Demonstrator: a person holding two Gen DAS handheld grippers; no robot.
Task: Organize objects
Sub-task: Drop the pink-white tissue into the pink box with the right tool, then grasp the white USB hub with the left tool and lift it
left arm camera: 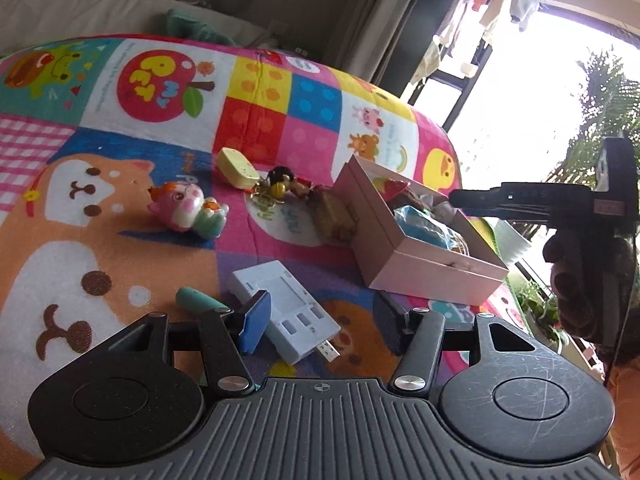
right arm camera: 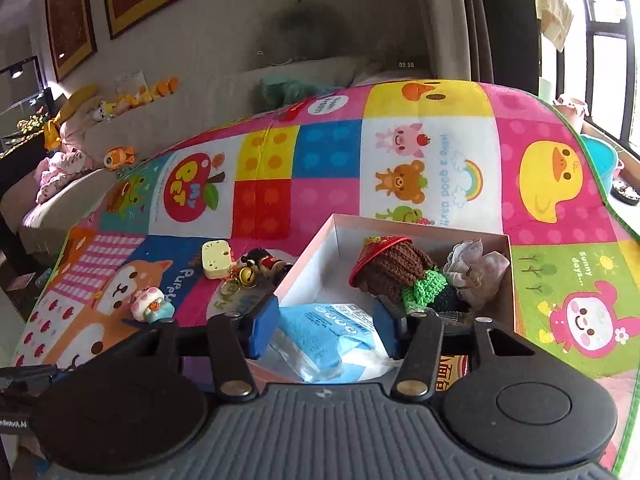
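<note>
A pink box [left arm camera: 420, 256] stands on the colourful mat [left arm camera: 100, 216]; in the right wrist view the box [right arm camera: 320, 248] holds a blue packet [right arm camera: 324, 332], a brown and green knitted toy [right arm camera: 396, 272] and a pale cloth bundle [right arm camera: 476, 268]. My left gripper [left arm camera: 320, 324] is open just above a white USB device [left arm camera: 284, 304]. A teal stick [left arm camera: 196, 298] lies left of it. My right gripper [right arm camera: 326, 326] is open and empty over the box's near end, above the blue packet; it also shows in the left wrist view [left arm camera: 460, 200].
On the mat lie a pink and green cat figure [left arm camera: 188, 210], a cream case [left arm camera: 236, 168], a keychain doll with a bell [left arm camera: 284, 188] and a brown block [left arm camera: 334, 216] beside the box. A sofa with plush toys [right arm camera: 80, 132] stands behind. Windows are at the right.
</note>
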